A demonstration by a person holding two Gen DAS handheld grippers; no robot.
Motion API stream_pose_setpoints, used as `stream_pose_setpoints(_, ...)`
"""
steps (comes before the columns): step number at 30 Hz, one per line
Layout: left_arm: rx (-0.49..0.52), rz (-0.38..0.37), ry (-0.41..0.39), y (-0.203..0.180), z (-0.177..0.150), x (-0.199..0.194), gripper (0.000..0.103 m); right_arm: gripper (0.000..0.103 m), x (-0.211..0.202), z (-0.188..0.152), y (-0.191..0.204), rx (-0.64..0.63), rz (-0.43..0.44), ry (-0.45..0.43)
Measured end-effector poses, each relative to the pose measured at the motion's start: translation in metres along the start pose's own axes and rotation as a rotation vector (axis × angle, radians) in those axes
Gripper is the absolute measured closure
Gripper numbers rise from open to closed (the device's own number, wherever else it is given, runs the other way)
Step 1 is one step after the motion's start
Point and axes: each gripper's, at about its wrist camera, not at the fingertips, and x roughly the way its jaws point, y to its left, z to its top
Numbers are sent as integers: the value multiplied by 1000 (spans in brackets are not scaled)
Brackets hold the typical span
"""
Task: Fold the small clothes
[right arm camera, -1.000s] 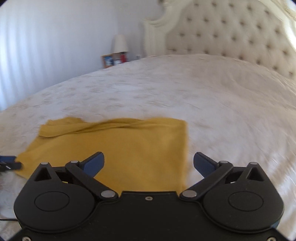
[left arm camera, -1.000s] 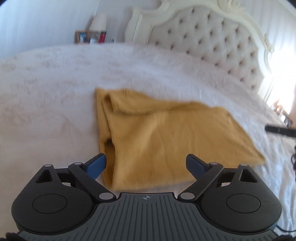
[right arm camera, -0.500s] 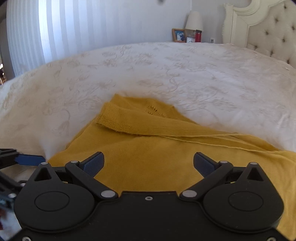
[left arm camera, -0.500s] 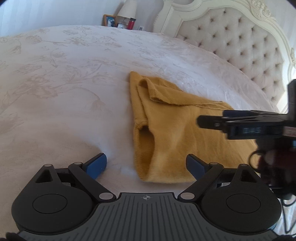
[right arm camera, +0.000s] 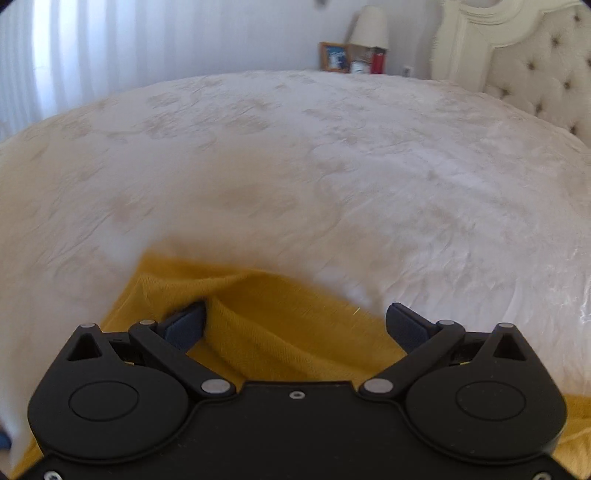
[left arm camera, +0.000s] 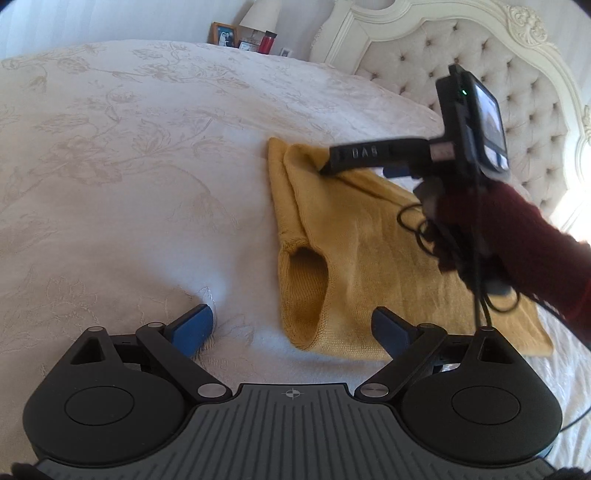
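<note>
A mustard-yellow knit garment [left arm camera: 369, 258] lies partly folded on the white bedspread [left arm camera: 129, 184]. My left gripper [left arm camera: 291, 328] is open and empty, low over the garment's near left corner, its left fingertip over the bedspread. My right gripper [right arm camera: 295, 321] is open, low over the garment's far corner [right arm camera: 258, 306], with a raised fold between its jaws; its left fingertip [right arm camera: 186, 323] is tucked under a fold. In the left wrist view the right gripper [left arm camera: 332, 162] reaches onto the far corner.
A tufted cream headboard [left arm camera: 480, 92] stands at the right. A nightstand with a lamp [right arm camera: 369, 26], a photo frame [right arm camera: 334, 55] and a red bottle [left arm camera: 266, 41] lies beyond the bed. White curtains [right arm camera: 92, 44] hang at the left.
My right gripper has swung left across the garment and dropped onto its far corner. My left gripper has moved slightly closer to the near left corner.
</note>
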Motion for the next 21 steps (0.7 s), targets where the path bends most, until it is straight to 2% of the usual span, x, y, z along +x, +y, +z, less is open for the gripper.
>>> stream_pose_setpoints(2,-4,-5,0,1,1,0,9,1,-6,6,-9,46,0,-43)
stream_pose_setpoints(6,-31,-10,-29,4,3,-5,9,1,-37,0,-14,102,75,-88)
stream_pose_setpoints(9,-41,30,-75,7,6,-11,9,1,-54,-19,2,26,89,-73)
stream_pose_setpoints(12,-79,72,-78,17,6,-11,9,1,-60,-46,24,-79,55,-44)
stream_pose_setpoints(14,-88,102,-87,20,7,-12,9,1,-62,-66,39,-126,61,-18)
stream_pose_setpoints(16,-106,142,-126,22,8,-16,9,1,-70,-83,55,-161,109,-19)
stream_pose_setpoints(19,-125,187,-193,23,10,-27,9,1,-88,-96,67,-185,242,-50)
stream_pose_setpoints(21,-122,195,-209,22,11,-30,9,1,-102,-101,66,-167,254,-86)
